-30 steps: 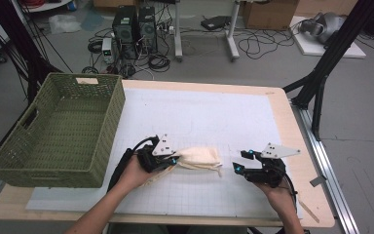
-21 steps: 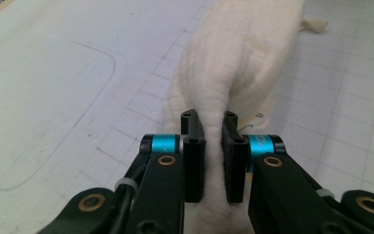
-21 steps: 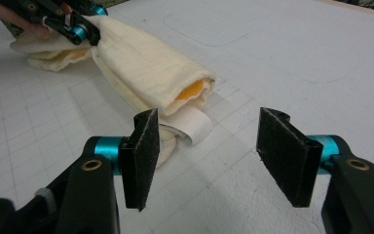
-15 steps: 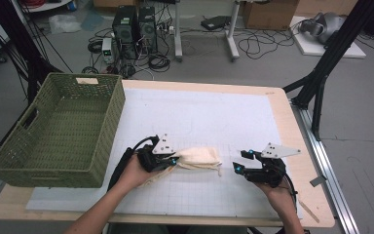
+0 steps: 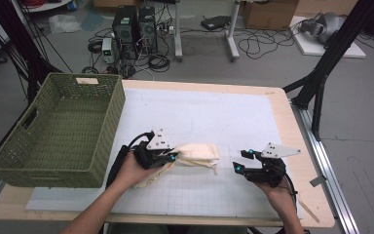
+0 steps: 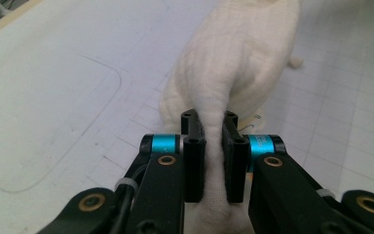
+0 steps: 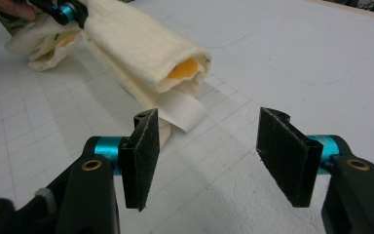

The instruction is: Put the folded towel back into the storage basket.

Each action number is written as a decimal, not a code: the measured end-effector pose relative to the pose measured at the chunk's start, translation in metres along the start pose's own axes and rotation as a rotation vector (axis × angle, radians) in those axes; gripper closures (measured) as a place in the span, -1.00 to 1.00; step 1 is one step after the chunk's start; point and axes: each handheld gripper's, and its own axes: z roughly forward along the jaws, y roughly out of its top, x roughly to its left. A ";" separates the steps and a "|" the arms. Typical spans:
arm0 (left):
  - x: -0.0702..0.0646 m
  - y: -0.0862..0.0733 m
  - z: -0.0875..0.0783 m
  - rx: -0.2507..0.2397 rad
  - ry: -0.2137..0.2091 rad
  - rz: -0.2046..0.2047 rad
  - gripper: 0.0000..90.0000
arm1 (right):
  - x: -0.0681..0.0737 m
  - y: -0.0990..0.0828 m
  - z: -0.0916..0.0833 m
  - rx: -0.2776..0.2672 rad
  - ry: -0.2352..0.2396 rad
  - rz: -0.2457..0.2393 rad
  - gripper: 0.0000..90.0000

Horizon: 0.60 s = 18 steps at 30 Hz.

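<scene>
1. The pale wooden surface (image 5: pixel 292 122), covered by a white gridded mat (image 5: pixel 204 117), is carrying everything in hand; the mat's grid lines are showing in both gripper views.
2. A large green woven plastic basket (image 5: pixel 58 129) with a handle slot in its end wall is sitting on the left part of the surface, its near right corner close to the person's left forearm.
3. A cream quilted cloth (image 5: pixel 197 155), rolled into a loose bundle, is lying on the mat near the front edge, between the two grippers. In the right gripper view its open end (image 7: pixel 175 68) is showing an orange lining, and a white tag is hanging below it onto the mat.
4. The left gripper (image 5: pixel 168 157), held in the person's left hand, is lying at the cloth's left end. In the left gripper view its fingers (image 6: pixel 194 161) are standing narrow and pinching a gathered fold of the cloth (image 6: pixel 238 58), which is bulging out beyond them.
5. The right gripper (image 5: pixel 237 162), held in the person's right hand, is resting low over the mat just right of the cloth, apart from it. Its fingers (image 7: pixel 143 156) are standing wide with only bare mat between them, pointing toward the bundle's open end.
</scene>
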 end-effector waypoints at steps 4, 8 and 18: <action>0.002 0.000 -0.007 -0.018 0.006 -0.012 0.83 | -0.001 0.000 0.000 -0.007 -0.002 -0.004 -0.10; 0.004 0.001 -0.014 -0.024 0.011 -0.010 0.83 | -0.001 0.000 -0.001 -0.005 0.000 0.011 -0.18; 0.009 0.003 -0.028 -0.055 0.015 -0.020 0.83 | -0.003 -0.002 -0.003 -0.006 -0.018 0.029 -0.40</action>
